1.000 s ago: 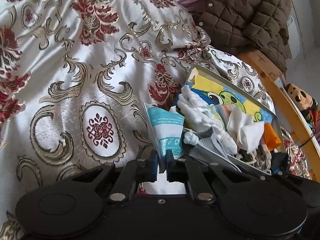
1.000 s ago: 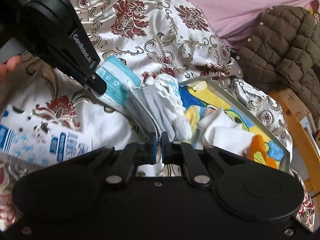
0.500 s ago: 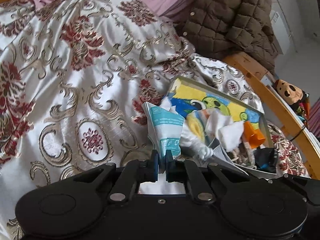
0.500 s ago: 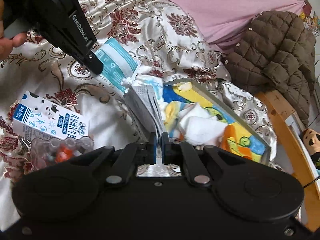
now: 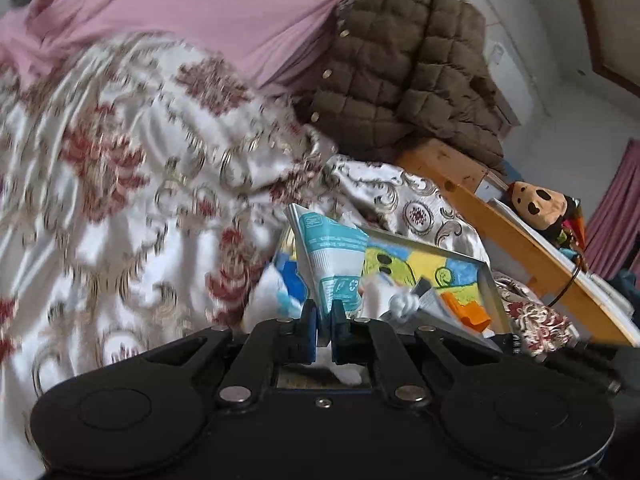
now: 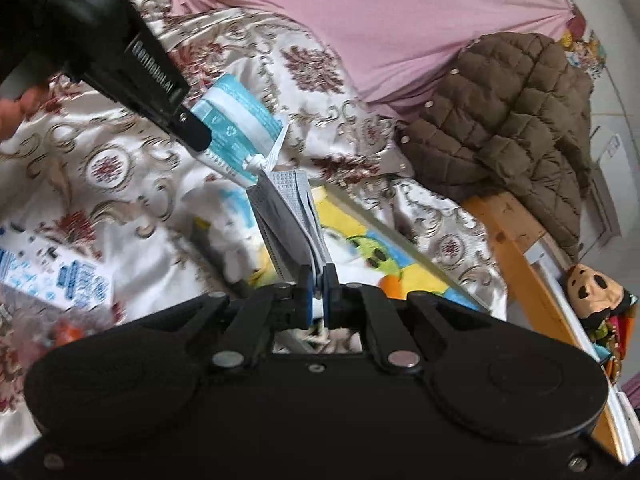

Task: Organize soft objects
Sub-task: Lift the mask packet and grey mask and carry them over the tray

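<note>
Pretty cluttered bed here. One brown quilted jacket (image 6: 508,120) sits on the pink sheet (image 6: 360,32) at the back, one plush doll (image 6: 592,288) lies off past the wooden bed rail (image 6: 516,240), and one milk carton (image 6: 52,276) lies on the floral bedspread (image 5: 120,184). The left gripper (image 5: 325,312) is pinched tight on a teal mask packet (image 5: 332,256), held up over the cartoon-print tray (image 5: 490,280). The right gripper (image 6: 318,280) is clamped on a stack of grey masks (image 6: 288,216), also above the tray, its ear loops touching the packet.
</note>
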`<state>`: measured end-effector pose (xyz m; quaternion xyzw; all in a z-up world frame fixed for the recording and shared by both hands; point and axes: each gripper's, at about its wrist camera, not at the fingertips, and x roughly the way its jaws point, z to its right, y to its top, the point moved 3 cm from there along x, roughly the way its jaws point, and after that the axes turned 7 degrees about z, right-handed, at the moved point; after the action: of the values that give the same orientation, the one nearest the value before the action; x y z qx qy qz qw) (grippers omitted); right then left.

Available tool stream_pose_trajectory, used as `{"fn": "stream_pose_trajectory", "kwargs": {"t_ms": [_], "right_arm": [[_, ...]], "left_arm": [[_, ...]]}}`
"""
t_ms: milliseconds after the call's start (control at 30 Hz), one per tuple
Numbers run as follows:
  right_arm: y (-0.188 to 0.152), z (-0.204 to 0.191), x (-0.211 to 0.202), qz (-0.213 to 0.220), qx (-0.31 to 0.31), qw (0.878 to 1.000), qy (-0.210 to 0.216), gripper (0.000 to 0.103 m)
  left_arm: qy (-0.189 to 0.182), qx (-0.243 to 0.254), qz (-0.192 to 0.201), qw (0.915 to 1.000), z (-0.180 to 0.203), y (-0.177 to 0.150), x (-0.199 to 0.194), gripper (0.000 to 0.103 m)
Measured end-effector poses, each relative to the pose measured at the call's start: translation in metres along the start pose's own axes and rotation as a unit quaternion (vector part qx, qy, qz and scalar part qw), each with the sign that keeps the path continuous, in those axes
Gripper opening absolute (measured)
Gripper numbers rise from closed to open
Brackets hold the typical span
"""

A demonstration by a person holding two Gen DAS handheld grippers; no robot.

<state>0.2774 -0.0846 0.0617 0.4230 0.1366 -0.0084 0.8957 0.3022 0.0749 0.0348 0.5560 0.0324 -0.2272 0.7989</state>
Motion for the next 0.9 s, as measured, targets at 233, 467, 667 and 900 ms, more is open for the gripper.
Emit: {"fn": "stream_pose_trajectory", "kwargs": {"t_ms": [233, 467, 667, 900], "right_arm": [[0.01, 0.03, 0.027, 0.006, 0.02, 0.999, -0.039, 0.0], [0.003, 0.053, 0.066, -0.004, 0.064, 0.996, -0.066, 0.0], [-0.014, 0.064, 0.107, -0.021, 0.117, 0.99, -0.082, 0.0], [-0.037, 0.069, 0.147, -0.069, 0.217, 0.972, -0.066, 0.0]], "left_arm": [[0.014, 0.085, 0.039, 0.9955, 0.019, 0.009, 0.015, 0.006], [0.024, 0.151, 0.071, 0.9857, 0.029, 0.0, 0.041, 0.006], [0.035, 0.21, 0.072, 0.9744, 0.032, -0.017, 0.057, 0.006], [0.034, 0.259, 0.063, 0.9632, 0.032, -0.037, 0.075, 0.006]]}}
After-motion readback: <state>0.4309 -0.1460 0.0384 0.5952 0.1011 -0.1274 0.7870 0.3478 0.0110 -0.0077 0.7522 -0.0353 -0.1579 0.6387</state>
